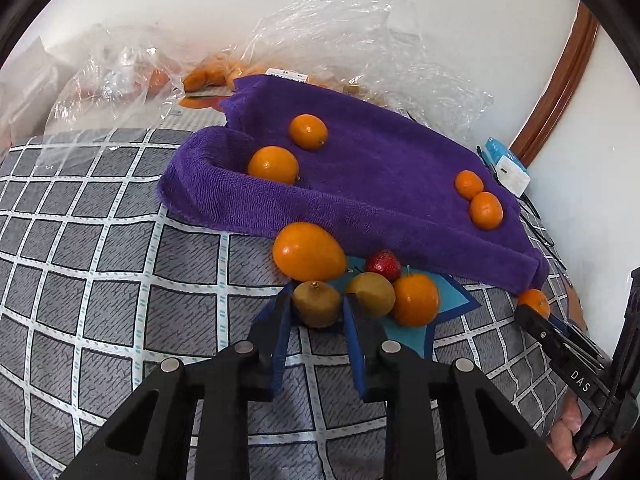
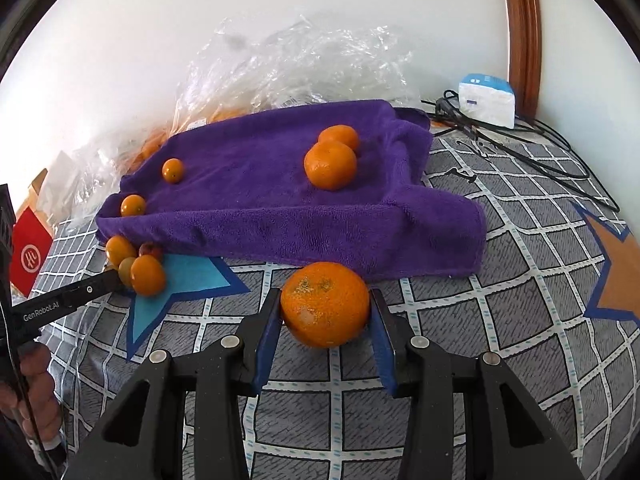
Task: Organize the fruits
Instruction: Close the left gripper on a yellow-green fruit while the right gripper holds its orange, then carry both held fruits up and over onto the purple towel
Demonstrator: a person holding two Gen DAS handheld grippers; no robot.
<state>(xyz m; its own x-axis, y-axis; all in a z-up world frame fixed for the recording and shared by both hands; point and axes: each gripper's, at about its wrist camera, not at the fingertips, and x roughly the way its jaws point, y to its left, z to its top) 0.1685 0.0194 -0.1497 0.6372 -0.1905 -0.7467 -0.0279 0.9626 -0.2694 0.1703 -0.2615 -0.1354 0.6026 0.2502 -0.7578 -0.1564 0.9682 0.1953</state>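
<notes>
- In the left wrist view, we see our left gripper (image 1: 316, 300) clenched on a small brownish-green kiwi fruit (image 1: 316, 303), its blue pads pressing the fruit from either side.
- The kiwi sits at the edge of a light blue star-shaped patch (image 1: 456, 300) on the grey checked bedcover (image 1: 120, 280).
- Crowded around it on that patch we find a second yellowish kiwi (image 1: 372, 294), a round orange mandarin (image 1: 416, 299), a red strawberry (image 1: 383, 265) and a large egg-shaped orange fruit (image 1: 308, 257); the second kiwi touches the mandarin.
- Behind them lies a rumpled purple terry towel (image 1: 380, 184), with four small orange fruits on it: two near its left fold, two touching each other near its right edge.
- Crinkled clear plastic bags (image 1: 340, 40) lie against the white wall behind the towel.
- At the right edge we see our right gripper (image 1: 536, 310) closed on an orange fruit.
- In the right wrist view, our right gripper (image 2: 325, 308) grasps a large speckled orange (image 2: 325, 304) between its blue pads, just in front of the towel's (image 2: 280, 216) near hem, over the checked cover (image 2: 480, 340).
- To the left, the left gripper's black finger (image 2: 72, 296) reaches the fruit cluster on the blue star (image 2: 180, 280).
- A white and blue device (image 2: 486, 100) with black cables sits by the far wall.
</notes>
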